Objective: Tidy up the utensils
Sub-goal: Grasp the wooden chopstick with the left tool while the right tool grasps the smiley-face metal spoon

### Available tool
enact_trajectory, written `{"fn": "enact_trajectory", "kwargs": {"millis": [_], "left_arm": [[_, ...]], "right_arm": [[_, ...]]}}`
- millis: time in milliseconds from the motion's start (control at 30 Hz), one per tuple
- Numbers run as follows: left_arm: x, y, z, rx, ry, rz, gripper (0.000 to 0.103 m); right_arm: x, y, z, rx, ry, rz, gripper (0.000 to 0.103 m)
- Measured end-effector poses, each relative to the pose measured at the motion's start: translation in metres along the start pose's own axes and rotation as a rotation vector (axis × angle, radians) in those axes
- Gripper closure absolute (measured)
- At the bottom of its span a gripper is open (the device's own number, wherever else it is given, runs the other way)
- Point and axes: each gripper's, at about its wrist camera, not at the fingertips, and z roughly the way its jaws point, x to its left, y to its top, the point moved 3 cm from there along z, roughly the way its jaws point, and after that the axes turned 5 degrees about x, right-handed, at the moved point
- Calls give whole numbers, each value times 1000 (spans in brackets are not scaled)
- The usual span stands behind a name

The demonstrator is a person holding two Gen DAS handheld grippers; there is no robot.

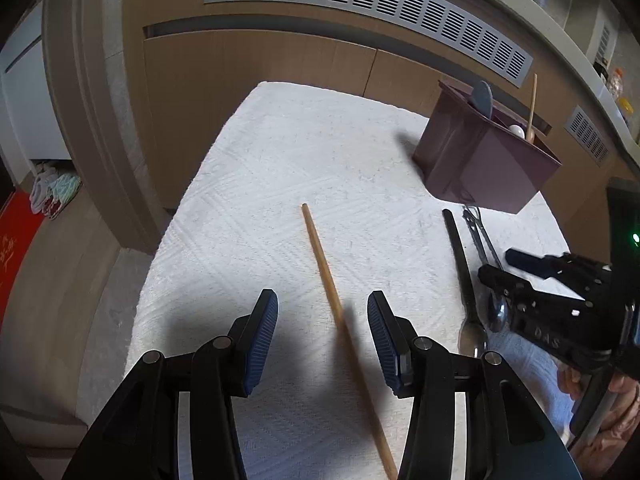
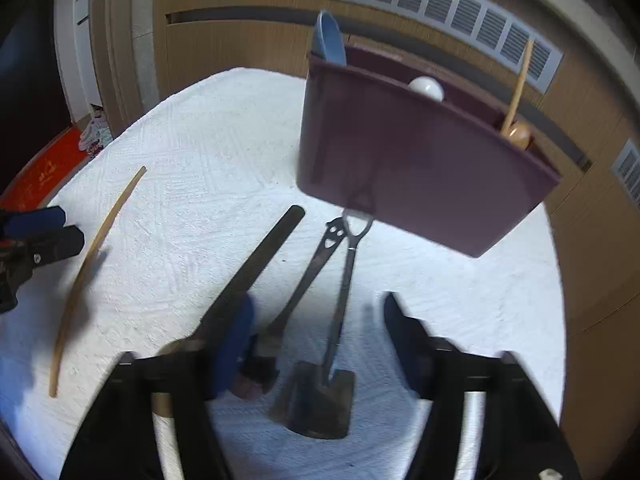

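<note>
My left gripper (image 1: 322, 332) hangs over the white-clothed worktop (image 1: 248, 184) with its fingers (image 1: 262, 332) part open; a wooden chopstick (image 1: 332, 300) lies on the cloth between them, nearer the right finger, and neither pad touches it. Its far end runs ahead of the fingertips; its near end passes back under the right finger's mount. My right gripper (image 2: 320, 336) is blurred. Its fingers (image 2: 404, 332) stand apart, and I see nothing pressed between them. Between them on the cloth lie a small shovel-shaped spoon (image 2: 340, 320), and beside it, close to the left finger, a spoon with a cut-out face (image 2: 308, 276) on its handle. A dark flat-handled spoon (image 2: 256, 264) passes under or just outside the left finger; I cannot tell which. The maroon holder (image 2: 408, 168) stands ahead of the right fingertips, well apart from the left gripper, with a blue spoon (image 2: 330, 40), a white spoon (image 2: 426, 88) and a wooden spoon (image 2: 518, 128) in its compartments.
</note>
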Motion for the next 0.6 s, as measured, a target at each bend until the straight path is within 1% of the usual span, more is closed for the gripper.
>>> {"fn": "enact_trajectory", "kwargs": {"millis": [33, 67, 167, 200, 233, 300, 333, 400, 467, 500, 600], "left_arm": [[1, 0, 0, 2, -7, -4, 55], [1, -1, 0, 4, -16, -7, 55], [-1, -2, 0, 13, -51, -8, 55], [-3, -2, 1, 18, -65, -7, 55], [-4, -1, 1, 25, -78, -7, 55], [-6, 0, 5, 51, -95, -6, 55], [-6, 1, 7, 62, -93, -4, 56], [-6, 2, 13, 86, -61, 2, 60], [-5, 4, 17, 106, -36, 2, 66], [-4, 5, 19, 114, -32, -1, 67], [-5, 10, 26, 136, -31, -4, 75]], "right_arm": [[-1, 2, 5, 22, 35, 27, 71], [-2, 3, 8, 28, 62, 52, 71], [1, 5, 11, 30, 70, 67, 73], [1, 5, 11, 31, 66, 63, 82], [2, 4, 11, 33, 77, 58, 93], [1, 2, 8, 34, 95, 60, 95], [-1, -1, 5, 31, 103, 61, 97], [-7, -7, 0, 24, 112, 70, 98], [-16, -14, -8, 10, 123, 88, 101], [-21, -17, -12, 3, 128, 101, 101], [-35, -24, -23, -11, 146, 134, 101]]}}
